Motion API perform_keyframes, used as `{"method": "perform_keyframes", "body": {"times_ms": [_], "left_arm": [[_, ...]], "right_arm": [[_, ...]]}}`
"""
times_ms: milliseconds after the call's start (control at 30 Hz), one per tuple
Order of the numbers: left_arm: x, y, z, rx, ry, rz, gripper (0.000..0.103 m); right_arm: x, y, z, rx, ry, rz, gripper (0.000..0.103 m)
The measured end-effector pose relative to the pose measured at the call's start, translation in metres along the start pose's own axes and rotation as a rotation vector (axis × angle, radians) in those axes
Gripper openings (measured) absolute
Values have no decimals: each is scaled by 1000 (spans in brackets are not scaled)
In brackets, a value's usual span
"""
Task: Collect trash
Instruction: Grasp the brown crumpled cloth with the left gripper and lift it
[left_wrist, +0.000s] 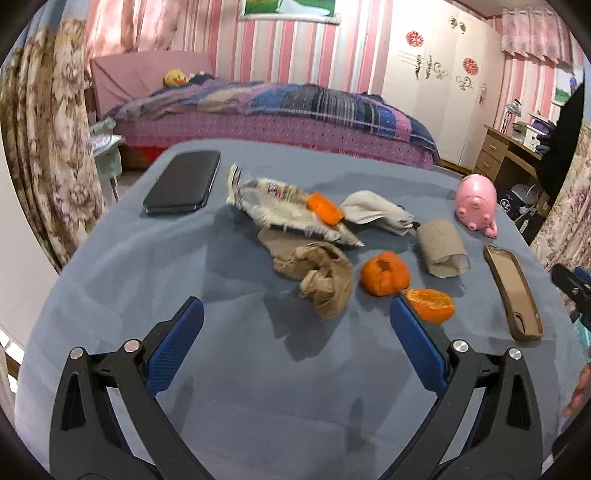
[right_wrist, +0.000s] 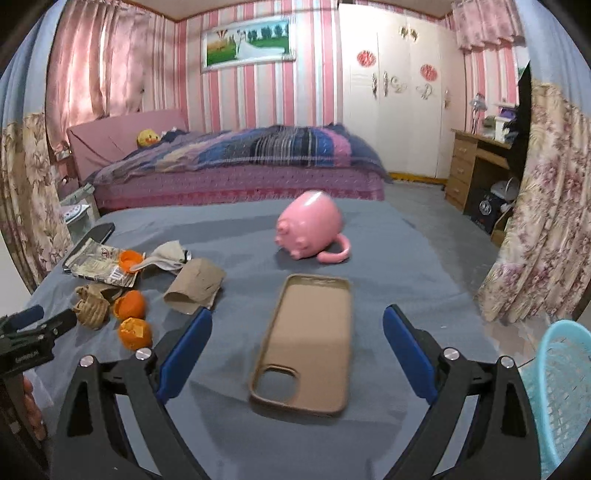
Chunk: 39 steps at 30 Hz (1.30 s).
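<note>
Trash lies on the blue-grey table (left_wrist: 258, 369): a torn silver wrapper (left_wrist: 280, 210), an orange cap (left_wrist: 325, 208), a crumpled white tissue (left_wrist: 376, 212), a cardboard tube (left_wrist: 441, 247), crumpled brown paper (left_wrist: 321, 273) and two orange peel pieces (left_wrist: 384, 273) (left_wrist: 430, 304). My left gripper (left_wrist: 295, 314) is open and empty, just short of the brown paper and peels. My right gripper (right_wrist: 297, 321) is open and empty, its fingers either side of a brown phone case (right_wrist: 306, 343). The peels (right_wrist: 135, 332) and tube (right_wrist: 195, 288) lie to its left.
A black phone (left_wrist: 183, 182) lies at the table's far left. A pink pig mug (right_wrist: 310, 229) lies on its side beyond the phone case. A light-blue mesh basket (right_wrist: 557, 387) stands off the table's right edge. A bed, wardrobe and desk stand behind.
</note>
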<state>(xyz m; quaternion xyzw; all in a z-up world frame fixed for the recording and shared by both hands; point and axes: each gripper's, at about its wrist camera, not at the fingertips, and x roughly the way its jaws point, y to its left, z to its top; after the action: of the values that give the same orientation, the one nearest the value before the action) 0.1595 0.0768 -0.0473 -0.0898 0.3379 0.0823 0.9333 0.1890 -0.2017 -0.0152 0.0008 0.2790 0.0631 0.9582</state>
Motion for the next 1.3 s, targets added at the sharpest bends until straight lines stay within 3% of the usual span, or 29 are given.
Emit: {"method": "perform_keyframes", "body": {"times_ms": [233, 433, 600, 767, 900, 1000, 1133, 1300], "left_arm": [[15, 10, 1, -58, 62, -51, 97], [33, -5, 10, -11, 95, -29, 91], [54, -15, 19, 21, 150, -61, 51], [42, -17, 12, 60, 155, -102, 31], [18, -4, 9, 59, 115, -88, 30], [1, 9, 12, 25, 85, -77, 30], [-16, 15, 13, 44, 45, -29, 30], [-13, 17, 12, 89, 58, 31, 29]], "right_arm": [[23, 11, -10, -17, 22, 5, 92], [30, -5, -14, 37, 66, 5, 92], [34, -4, -17, 21, 83, -1, 92], [29, 7, -18, -39, 67, -9, 92], [27, 17, -18, -59, 69, 3, 92], [24, 30, -18, -48, 79, 63, 92], [24, 62, -20, -138, 88, 104, 92], [30, 81, -22, -120, 121, 167, 92]]}}
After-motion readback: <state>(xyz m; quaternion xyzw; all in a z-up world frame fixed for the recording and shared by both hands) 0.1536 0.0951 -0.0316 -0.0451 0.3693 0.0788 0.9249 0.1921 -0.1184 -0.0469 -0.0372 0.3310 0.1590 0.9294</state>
